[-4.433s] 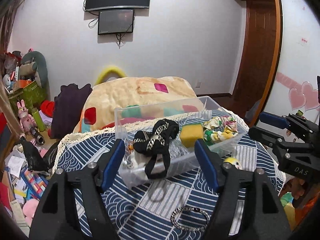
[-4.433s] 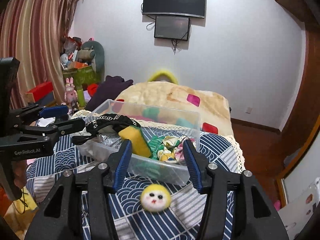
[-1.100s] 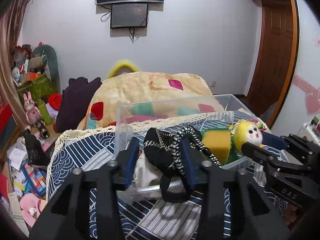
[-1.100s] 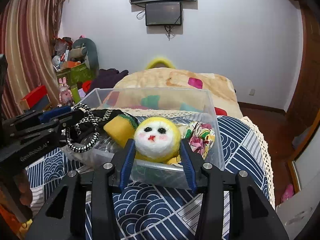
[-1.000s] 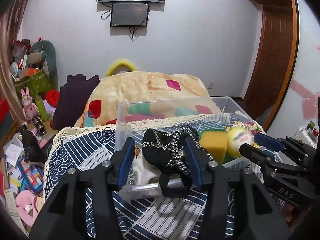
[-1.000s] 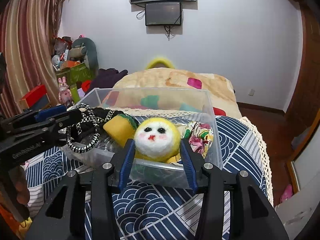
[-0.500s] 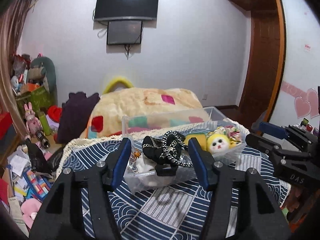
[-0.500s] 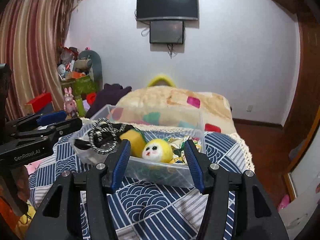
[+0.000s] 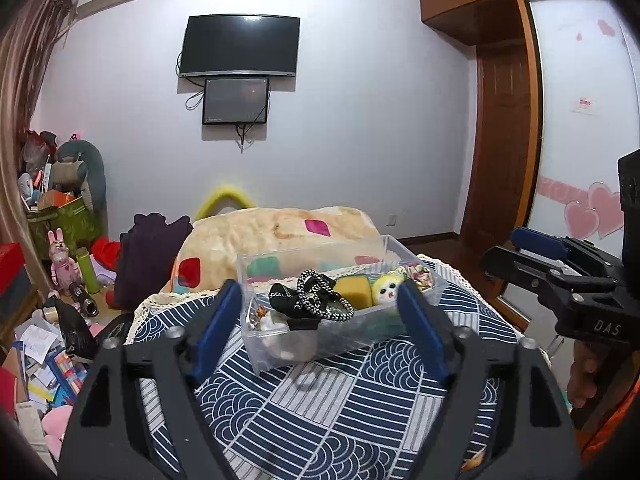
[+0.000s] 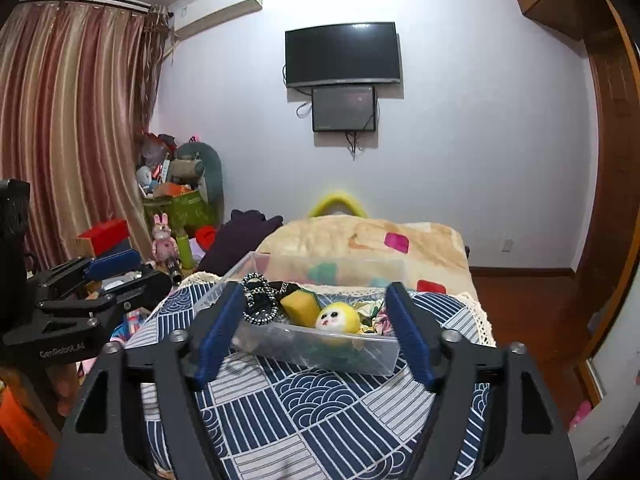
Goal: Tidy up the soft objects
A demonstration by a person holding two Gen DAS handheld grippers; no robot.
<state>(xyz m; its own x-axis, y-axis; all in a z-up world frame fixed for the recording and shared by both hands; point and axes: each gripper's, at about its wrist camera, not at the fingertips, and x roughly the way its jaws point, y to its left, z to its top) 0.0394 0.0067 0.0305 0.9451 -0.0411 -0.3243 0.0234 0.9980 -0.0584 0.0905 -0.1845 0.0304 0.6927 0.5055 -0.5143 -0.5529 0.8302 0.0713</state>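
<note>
Clear bin [image 9: 280, 354]: frosted front wall blurs the pale items low inside; identity unreadable. Patterned cloth [image 10: 374, 312] at 3 o'clock end mostly hidden behind yellow-headed doll [image 10: 337, 319] and right gripper [image 10: 310, 336] finger. Left gripper [image 9: 318, 334] body cut off at 6 o'clock. Floor clutter [image 9: 36, 356] at 9 o'clock too small to sort.

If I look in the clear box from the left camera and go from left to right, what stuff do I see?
Inside the clear box, going left to right: white fluffy thing → black-and-white braided band → yellow sponge → yellow doll face → flowery cloth.
</note>
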